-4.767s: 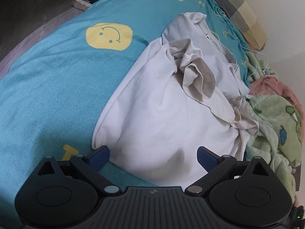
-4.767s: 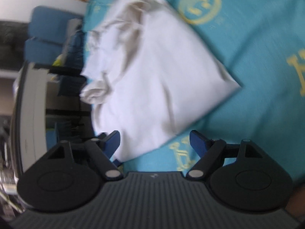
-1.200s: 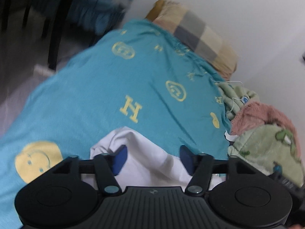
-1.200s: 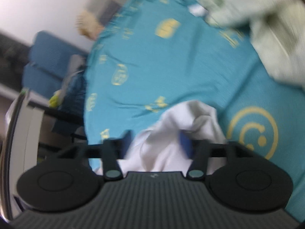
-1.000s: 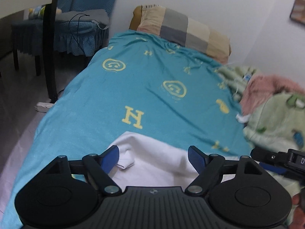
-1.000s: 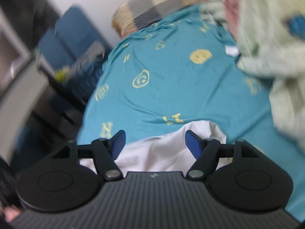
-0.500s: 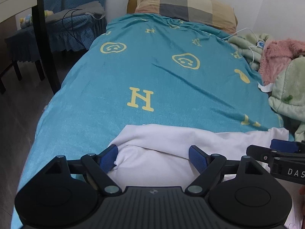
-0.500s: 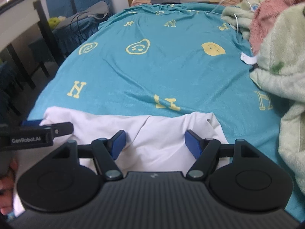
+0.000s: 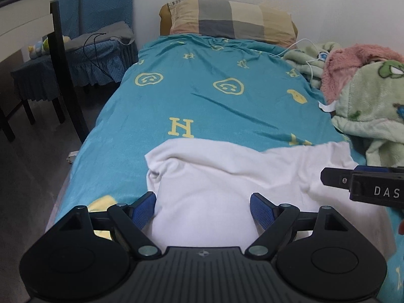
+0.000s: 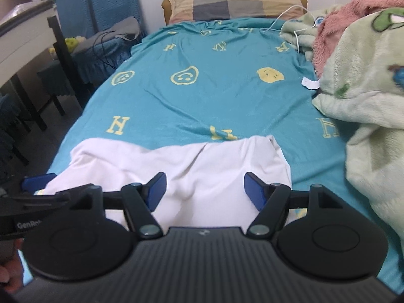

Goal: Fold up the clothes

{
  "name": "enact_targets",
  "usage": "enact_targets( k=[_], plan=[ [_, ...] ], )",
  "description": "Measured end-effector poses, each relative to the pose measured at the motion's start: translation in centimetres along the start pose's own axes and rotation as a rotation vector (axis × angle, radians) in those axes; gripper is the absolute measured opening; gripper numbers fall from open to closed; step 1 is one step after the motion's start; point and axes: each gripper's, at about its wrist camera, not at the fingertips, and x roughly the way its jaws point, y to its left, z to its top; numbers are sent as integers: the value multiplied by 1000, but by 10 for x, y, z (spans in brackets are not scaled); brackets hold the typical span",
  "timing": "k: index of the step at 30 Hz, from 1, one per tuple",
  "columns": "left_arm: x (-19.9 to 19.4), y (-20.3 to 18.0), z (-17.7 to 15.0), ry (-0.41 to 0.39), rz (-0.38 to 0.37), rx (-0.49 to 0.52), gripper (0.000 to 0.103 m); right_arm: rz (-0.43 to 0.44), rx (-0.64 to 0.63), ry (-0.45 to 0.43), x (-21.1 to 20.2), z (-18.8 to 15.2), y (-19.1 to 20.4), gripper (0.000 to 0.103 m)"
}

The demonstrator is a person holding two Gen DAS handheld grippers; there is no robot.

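A white garment (image 9: 227,176) lies spread across the near end of the bed, its far edge loosely rumpled. In the left wrist view my left gripper (image 9: 202,203) hangs over the garment's left part, jaws wide apart, pads off the cloth. My right gripper (image 10: 205,189) stands open over the right part of the garment (image 10: 176,164) in the same way. Each gripper shows in the other's view: the right gripper (image 9: 366,184) at the right edge, the left gripper (image 10: 38,192) at the lower left.
The teal sheet (image 9: 214,106) with yellow prints covers the bed, with a checked pillow (image 9: 232,17) at its head. Green (image 9: 373,111) and pink (image 9: 353,60) blankets pile along the right side, a white cable across them. A blue-covered chair (image 9: 83,58) and dark table leg stand left.
Both grippers let go of the white garment about a second ago and drew back. The views swung level toward the head of the bed, and more of the spread garment shows now.
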Motion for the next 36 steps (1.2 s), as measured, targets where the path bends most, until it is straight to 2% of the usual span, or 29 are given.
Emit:
enact_targets(
  k=[7, 13, 16, 18, 20, 24, 27, 31, 36],
  plan=[
    [-23, -3, -28, 58, 14, 32, 83, -31, 38, 49, -22, -24, -3, 70],
    [-14, -7, -36, 92, 20, 48, 83, -51, 18, 114, -5, -42, -3, 70],
    [-25, -4, -36, 117, 2, -1, 83, -51, 23, 120, -1, -44, -3, 72],
    [-40, 3, -37, 121, -56, -81, 84, -54, 19, 119, -1, -44, -2, 71],
    [-54, 12, -39, 120, -115, -175, 91, -51, 19, 118, -2, -44, -3, 71],
    [-58, 36, -56, 171, -235, -424, 94, -46, 26, 118, -3, -43, -4, 71],
    [-39, 47, -64, 214, -270, -552, 94, -42, 32, 119, -3, -43, -5, 71],
    [-23, 57, -69, 209, -300, -686, 102, -32, 46, 119, -3, -42, -8, 72],
    [-27, 62, -76, 193, -313, -761, 98, -33, 62, 121, -2, -42, -9, 72]
  ],
)
